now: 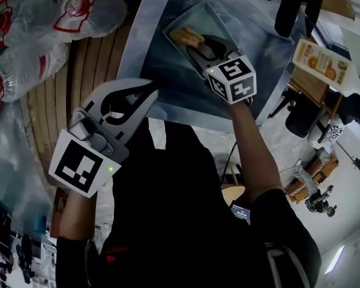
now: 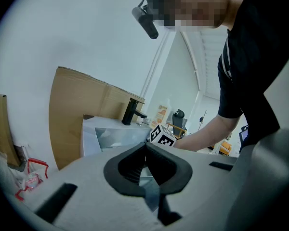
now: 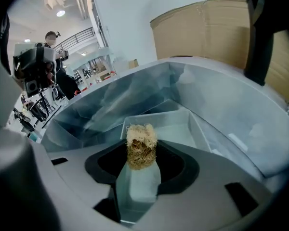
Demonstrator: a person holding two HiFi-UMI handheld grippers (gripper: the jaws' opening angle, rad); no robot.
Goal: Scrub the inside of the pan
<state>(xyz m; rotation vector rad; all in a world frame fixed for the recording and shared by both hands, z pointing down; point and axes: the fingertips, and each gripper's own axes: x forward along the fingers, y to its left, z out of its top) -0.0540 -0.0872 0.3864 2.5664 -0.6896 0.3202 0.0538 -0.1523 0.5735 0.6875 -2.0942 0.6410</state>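
— 2 risks are to be weighed. What could be lost first?
— The scrubber (image 3: 141, 141), it is judged. It is pinched only by its lower part between the jaws of the right gripper (image 3: 141, 158), so a hard sideways stroke could tear it loose. The pan (image 3: 179, 129) lies unheld in the sink (image 3: 221, 105) and could be shoved along the smooth steel. No steadying is given by the left gripper (image 2: 145, 147), which is held well apart from the pan, its jaws pressed together on nothing.
— How are the materials to be described?
— The scrubber is seen as a coarse, straw-coloured wad of tangled fibres, judged springy. The pan is a shallow rectangular tray of thin pale metal with sloped walls. The sink is brushed steel, streaked with reflections. Whether the scrubber is touching the pan floor cannot be settled; perhaps it is held just above it
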